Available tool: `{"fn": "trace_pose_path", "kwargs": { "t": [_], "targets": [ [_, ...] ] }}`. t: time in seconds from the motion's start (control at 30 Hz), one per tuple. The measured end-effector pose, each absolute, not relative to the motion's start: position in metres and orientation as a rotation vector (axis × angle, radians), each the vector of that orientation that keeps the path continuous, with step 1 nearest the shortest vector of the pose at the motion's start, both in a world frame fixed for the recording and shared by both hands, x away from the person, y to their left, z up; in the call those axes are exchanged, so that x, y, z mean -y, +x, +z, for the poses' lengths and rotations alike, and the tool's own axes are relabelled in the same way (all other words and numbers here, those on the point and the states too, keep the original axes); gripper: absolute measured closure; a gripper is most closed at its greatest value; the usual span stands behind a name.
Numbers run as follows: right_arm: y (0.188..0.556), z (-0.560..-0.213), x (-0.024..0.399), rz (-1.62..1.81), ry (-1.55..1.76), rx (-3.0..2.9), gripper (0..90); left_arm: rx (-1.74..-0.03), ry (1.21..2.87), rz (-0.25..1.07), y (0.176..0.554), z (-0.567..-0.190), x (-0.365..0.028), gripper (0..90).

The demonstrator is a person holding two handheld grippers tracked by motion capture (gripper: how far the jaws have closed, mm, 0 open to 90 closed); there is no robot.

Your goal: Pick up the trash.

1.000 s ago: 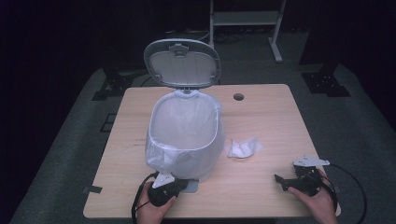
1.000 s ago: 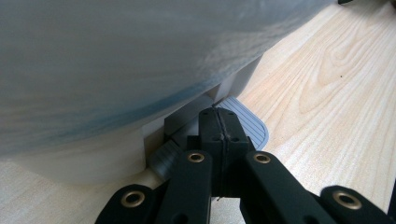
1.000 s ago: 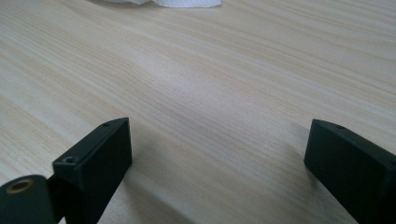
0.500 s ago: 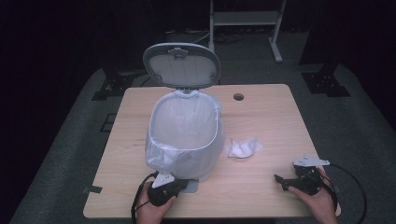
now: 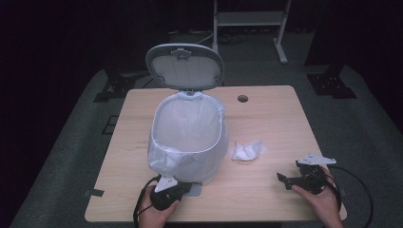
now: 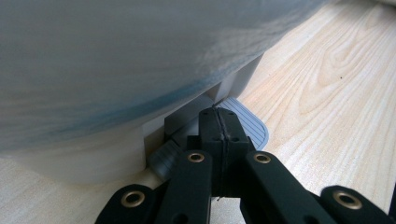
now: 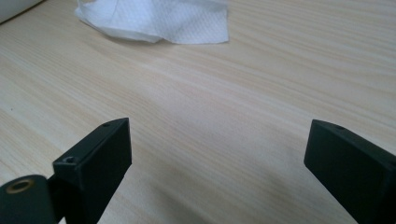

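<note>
A pale grey pedal bin (image 5: 190, 142) stands on the wooden table (image 5: 266, 118), lined with a white bag, its lid (image 5: 184, 66) standing open. In the high view my left gripper (image 5: 183, 188) lies against the bin's front foot. In the left gripper view that gripper (image 6: 219, 115) has its jaws shut, their tip resting on the ribbed grey pedal (image 6: 247, 125). A crumpled white tissue (image 5: 247, 151) lies right of the bin. My right gripper (image 5: 285, 179) sits near the front right edge, open and holding nothing, and its view (image 7: 217, 149) has the tissue (image 7: 159, 21) ahead.
A small round cable hole (image 5: 243, 99) sits at the table's back. A white metal frame (image 5: 249, 21) stands on the dark floor behind. Black cables trail from both grippers off the front edge.
</note>
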State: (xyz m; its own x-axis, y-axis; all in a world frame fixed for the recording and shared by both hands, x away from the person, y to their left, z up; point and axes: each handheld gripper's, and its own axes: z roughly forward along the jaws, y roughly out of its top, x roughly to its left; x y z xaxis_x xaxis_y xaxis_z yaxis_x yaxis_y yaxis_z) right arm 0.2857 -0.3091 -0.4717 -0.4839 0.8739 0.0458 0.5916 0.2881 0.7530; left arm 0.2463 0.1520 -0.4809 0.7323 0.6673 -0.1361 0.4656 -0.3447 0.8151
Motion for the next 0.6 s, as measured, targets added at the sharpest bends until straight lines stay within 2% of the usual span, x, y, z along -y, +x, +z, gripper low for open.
{"fn": "trace_pose_path", "kwargs": {
  "t": [0.6],
  "targets": [
    [0.303,-0.454,0.293,1.090,1.296,-2.182,6.3,-0.844,2.015,0.285,0.246,-0.481,-0.152,90.0]
  ]
}}
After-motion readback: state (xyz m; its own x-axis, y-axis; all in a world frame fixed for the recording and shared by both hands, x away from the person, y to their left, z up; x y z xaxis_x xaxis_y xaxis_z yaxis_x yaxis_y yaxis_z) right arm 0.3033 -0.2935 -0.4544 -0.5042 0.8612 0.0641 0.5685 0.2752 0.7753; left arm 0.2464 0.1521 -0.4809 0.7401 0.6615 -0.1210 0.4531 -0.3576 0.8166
